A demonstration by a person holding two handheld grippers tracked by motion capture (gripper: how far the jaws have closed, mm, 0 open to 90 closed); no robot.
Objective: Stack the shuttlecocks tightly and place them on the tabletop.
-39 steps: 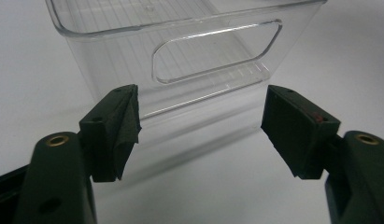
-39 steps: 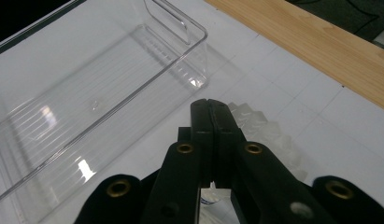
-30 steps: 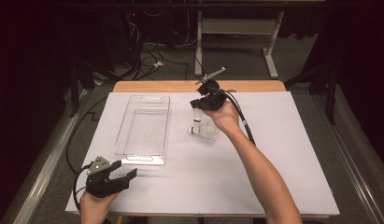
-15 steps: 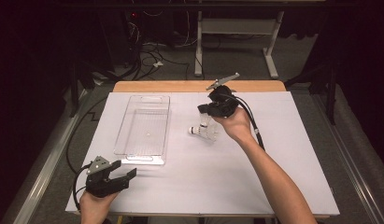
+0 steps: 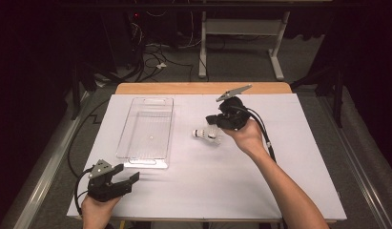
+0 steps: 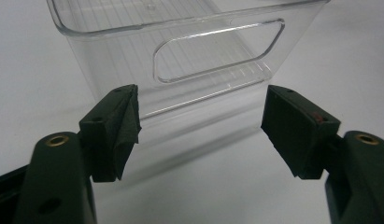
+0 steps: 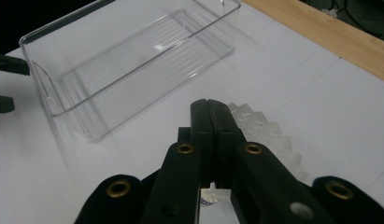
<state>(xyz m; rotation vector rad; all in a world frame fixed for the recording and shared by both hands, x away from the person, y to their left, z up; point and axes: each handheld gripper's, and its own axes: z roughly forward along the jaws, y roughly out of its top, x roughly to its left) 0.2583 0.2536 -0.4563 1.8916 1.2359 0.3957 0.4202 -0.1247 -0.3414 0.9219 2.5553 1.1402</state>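
Shuttlecock (image 5: 204, 135): white, lying on its side on the white table cover, just under and in front of the right gripper, to the right of the clear bin; in the right gripper view its feather skirt (image 7: 266, 133) fans out from behind the jaws, and a bit of it shows low down between the arms.
Left gripper (image 5: 121, 183): nearest, at the front left corner of the cover, held in the person's left hand (image 5: 96, 210); its jaws stand wide apart with nothing between them, and in the left gripper view (image 6: 199, 135) they face the bin's short end wall.
Right gripper (image 5: 213, 119): farther back, right of centre, held in the right hand (image 5: 246, 136); in the right gripper view (image 7: 212, 116) the two jaws are pressed together flat, clenched, with no object clearly between the pads; whether they touch the shuttlecock cannot be told.
Clear bin (image 5: 134, 148): long see-through plastic tray, left of centre, nothing inside; a handle slot (image 6: 217, 53) is cut in its near end wall.
Table cover (image 5: 289, 191): white sheet over the table.
Wooden edge (image 5: 184, 88): bare strip along the far side.
Floor behind: dark, with cables (image 5: 150, 55) and a white frame leg (image 5: 277, 47).
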